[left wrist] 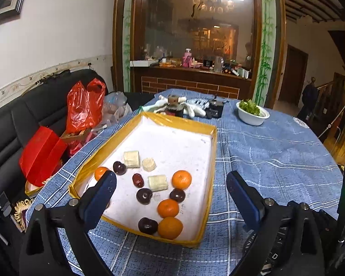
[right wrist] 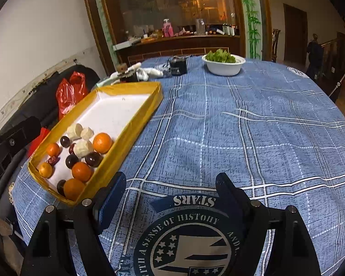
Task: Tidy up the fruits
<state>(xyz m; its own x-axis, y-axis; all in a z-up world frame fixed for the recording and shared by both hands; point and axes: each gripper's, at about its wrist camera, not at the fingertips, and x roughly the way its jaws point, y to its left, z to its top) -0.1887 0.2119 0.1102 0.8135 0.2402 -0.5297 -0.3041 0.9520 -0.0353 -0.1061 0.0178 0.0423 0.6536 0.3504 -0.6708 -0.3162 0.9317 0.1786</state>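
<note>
Mandarins (left wrist: 181,179), dark plums (left wrist: 144,196) and pale banana chunks (left wrist: 158,182) crowd the near end of the yellow-rimmed tray (left wrist: 212,161) by the table's (right wrist: 264,138) left edge, both the left gripper (left wrist: 171,184) and right gripper (right wrist: 171,184) spread and empty.

A shallow yellow-rimmed tray (left wrist: 212,138) with a white floor lay on the table, holding all the fruit loose in its near half. Four mandarins showed in the left wrist view: one (left wrist: 170,227) in the near corner, another (left wrist: 168,208) just behind it, a third (left wrist: 181,179) by the right wall, a fourth (left wrist: 100,173) by the left wall. Dark round plums (left wrist: 144,196) sat scattered among them, with a red date (left wrist: 138,180) and three pale peeled chunks (left wrist: 158,182) further in.
</note>
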